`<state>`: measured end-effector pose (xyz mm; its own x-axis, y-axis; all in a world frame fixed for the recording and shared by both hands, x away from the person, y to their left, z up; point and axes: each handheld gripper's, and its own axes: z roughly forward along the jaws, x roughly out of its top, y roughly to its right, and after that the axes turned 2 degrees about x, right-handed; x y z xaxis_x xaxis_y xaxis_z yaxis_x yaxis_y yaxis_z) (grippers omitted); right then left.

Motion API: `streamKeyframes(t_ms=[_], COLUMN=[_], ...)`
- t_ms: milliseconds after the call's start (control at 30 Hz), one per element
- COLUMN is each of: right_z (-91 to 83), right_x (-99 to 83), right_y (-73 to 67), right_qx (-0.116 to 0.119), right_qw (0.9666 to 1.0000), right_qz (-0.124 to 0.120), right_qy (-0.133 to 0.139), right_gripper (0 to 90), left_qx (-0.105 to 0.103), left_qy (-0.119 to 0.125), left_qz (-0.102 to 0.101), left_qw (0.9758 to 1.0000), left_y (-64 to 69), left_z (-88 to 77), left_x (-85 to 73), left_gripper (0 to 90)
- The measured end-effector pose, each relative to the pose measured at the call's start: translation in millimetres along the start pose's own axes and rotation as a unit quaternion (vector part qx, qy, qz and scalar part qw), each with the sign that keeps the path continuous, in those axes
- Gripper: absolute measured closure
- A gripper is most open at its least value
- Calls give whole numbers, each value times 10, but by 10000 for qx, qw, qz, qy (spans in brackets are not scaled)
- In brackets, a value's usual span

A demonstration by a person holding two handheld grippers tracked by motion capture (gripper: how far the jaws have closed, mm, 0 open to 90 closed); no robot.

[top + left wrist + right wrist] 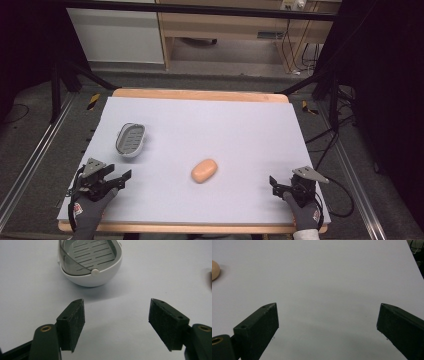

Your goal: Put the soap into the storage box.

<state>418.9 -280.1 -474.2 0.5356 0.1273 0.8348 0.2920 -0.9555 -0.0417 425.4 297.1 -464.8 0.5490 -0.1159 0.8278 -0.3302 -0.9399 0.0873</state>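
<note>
both claws, left claw point(121, 179) and right claw point(274, 186), spread wide, gripping nothing.

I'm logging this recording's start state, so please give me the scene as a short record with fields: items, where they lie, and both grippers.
surface: pale sheet on a wooden table
soap dish: white with grey slotted insert, far left, nothing in it
soap: orange oval bar, near the middle, apart from the dish
left gripper: near left edge, jaws open, holding nothing, pointing toward the dish
right gripper: near right edge, jaws open, holding nothing
contact: neither gripper touches an item
</note>
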Motion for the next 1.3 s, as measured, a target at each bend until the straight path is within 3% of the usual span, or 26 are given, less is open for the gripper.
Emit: streamKeyframes(t_ms=[367, 700, 1300], right_z=[-16, 6, 5], right_x=[-1, -15, 13], right_y=[-26, -26, -18], right_qx=[3, -11, -63], right_qw=[9999, 10000, 9999], right_qz=[-101, -40, 28], right_qy=[13, -81, -133], right_gripper=[53, 53, 58], left_qx=[-222, -439, -715], left_qy=[-27, 36, 159], left_qz=[163, 333, 700], left_qw=[9996, 9985, 9949], left_y=[169, 333, 640], left_z=[12, 18, 100], left_x=[19, 82, 322], left_gripper=[289, 276, 262])
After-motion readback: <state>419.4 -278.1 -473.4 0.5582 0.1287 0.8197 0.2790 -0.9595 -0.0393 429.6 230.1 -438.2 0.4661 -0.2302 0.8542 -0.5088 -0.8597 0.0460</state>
